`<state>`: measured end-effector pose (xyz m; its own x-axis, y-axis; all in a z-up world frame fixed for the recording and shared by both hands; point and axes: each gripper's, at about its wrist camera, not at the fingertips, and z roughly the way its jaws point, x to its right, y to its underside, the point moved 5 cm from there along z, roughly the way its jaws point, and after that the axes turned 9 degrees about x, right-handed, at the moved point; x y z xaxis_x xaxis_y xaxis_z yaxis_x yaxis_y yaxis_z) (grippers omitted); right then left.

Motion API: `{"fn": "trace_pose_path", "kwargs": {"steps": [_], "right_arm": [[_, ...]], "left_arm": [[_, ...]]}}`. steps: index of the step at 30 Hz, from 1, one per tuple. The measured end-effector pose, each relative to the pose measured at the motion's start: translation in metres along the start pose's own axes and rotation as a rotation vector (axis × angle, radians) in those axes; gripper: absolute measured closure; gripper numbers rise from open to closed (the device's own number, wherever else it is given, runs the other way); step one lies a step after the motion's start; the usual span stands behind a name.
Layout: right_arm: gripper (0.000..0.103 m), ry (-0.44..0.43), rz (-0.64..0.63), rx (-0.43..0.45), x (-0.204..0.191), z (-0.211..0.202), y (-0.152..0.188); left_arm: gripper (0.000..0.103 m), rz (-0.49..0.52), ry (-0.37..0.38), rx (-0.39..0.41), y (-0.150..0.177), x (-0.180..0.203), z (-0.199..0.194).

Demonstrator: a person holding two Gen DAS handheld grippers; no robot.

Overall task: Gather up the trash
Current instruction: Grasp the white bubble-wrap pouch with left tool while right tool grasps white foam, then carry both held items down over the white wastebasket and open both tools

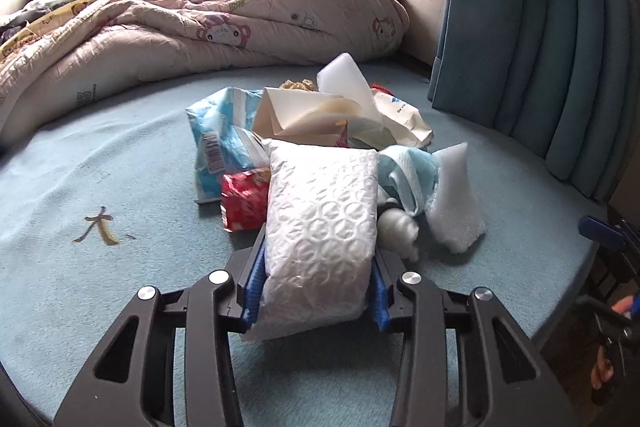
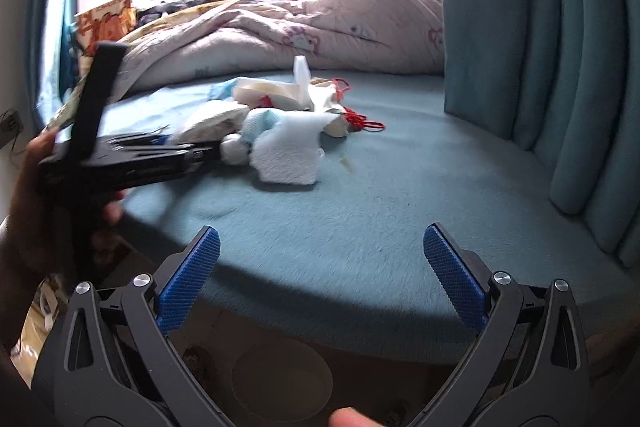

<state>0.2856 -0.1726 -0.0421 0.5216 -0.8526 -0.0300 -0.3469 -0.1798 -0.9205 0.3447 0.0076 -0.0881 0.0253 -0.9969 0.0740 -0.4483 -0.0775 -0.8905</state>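
The left gripper [image 1: 318,275] has its blue pads pressed against both sides of a white bubble-wrap packet [image 1: 322,223], which stands between the fingers and sticks out forward over the blue bedsheet [image 1: 100,167]. Just past the packet's far end lies the rest of the trash pile: a red snack wrapper [image 1: 242,201] to its left, a blue-and-white plastic bag [image 1: 218,135] behind that, a folded beige paper bag [image 1: 296,119], a small white crumpled lump [image 1: 398,229] touching the packet's right side, and a white foam piece [image 1: 456,199] further right. A banana peel [image 1: 100,227] lies apart on the sheet to the left. A pink quilt [image 1: 200,27] is heaped behind.

The right gripper [image 2: 320,267] hangs spread wide at the bed's edge, holding nothing, well short of the foam piece [image 2: 290,151] and a red cord [image 2: 362,121]
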Motion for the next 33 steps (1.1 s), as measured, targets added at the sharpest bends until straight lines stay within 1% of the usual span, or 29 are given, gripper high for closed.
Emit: {"fn": "trace_pose_path", "kwargs": {"steps": [2,4,8,12,14,15,16,17,19,20,21,22,23,25,28,31,33], "right_arm": [[0.005,-0.008,0.027,-0.02,0.004,0.012,-0.002],[0.005,-0.049,0.042,-0.033,0.002,0.025,-0.008],[0.005,-0.089,0.006,-0.036,-0.012,0.048,-0.027],[0.005,-0.068,-0.026,-0.098,-0.022,0.078,-0.034],[0.013,-0.073,-0.027,-0.128,-0.025,0.09,-0.033],[0.015,-0.069,-0.027,-0.143,-0.026,0.095,-0.032],[0.021,-0.063,-0.03,-0.155,-0.026,0.099,-0.031],[0.025,-0.062,-0.033,-0.165,-0.027,0.102,-0.031],[0.026,-0.054,-0.027,-0.188,-0.026,0.105,-0.029],[0.033,-0.051,-0.026,-0.195,-0.026,0.106,-0.028],[0.033,-0.046,-0.034,-0.209,-0.026,0.108,-0.026],[0.039,-0.037,-0.045,-0.212,-0.027,0.108,-0.027],[0.049,-0.027,-0.047,-0.215,-0.026,0.109,-0.027],[0.05,-0.022,-0.029,-0.216,-0.022,0.109,-0.029],[0.05,-0.021,0.006,-0.179,-0.015,0.097,-0.035],[0.051,-0.024,-0.014,-0.12,-0.016,0.071,-0.045],[0.051,-0.054,-0.032,-0.081,-0.022,0.046,-0.051]], "left_arm": [[0.065,-0.013,0.009,0.012,0.0,-0.005,-0.014],[0.065,-0.018,0.007,0.025,0.001,-0.01,-0.028],[0.065,-0.006,0.001,0.045,0.005,-0.021,-0.061],[0.065,0.012,-0.006,0.047,0.015,-0.029,-0.083],[0.065,0.017,-0.005,0.046,0.021,-0.032,-0.091],[0.065,0.018,-0.005,0.046,0.024,-0.033,-0.094],[0.065,0.019,-0.004,0.045,0.027,-0.034,-0.097],[0.065,0.018,-0.001,0.042,0.031,-0.036,-0.099],[0.065,0.018,0.004,0.036,0.037,-0.038,-0.102],[0.065,0.019,0.006,0.033,0.039,-0.039,-0.103],[0.065,0.019,0.008,0.03,0.042,-0.039,-0.104],[0.065,0.019,0.01,0.028,0.043,-0.039,-0.104],[0.065,0.018,0.013,0.026,0.044,-0.039,-0.105],[0.065,0.014,0.015,0.028,0.046,-0.039,-0.108],[0.065,0.01,0.018,0.043,0.044,-0.037,-0.119],[0.065,0.01,0.025,0.058,0.043,-0.035,-0.134],[0.065,0.016,0.028,0.064,0.043,-0.032,-0.146]]}}
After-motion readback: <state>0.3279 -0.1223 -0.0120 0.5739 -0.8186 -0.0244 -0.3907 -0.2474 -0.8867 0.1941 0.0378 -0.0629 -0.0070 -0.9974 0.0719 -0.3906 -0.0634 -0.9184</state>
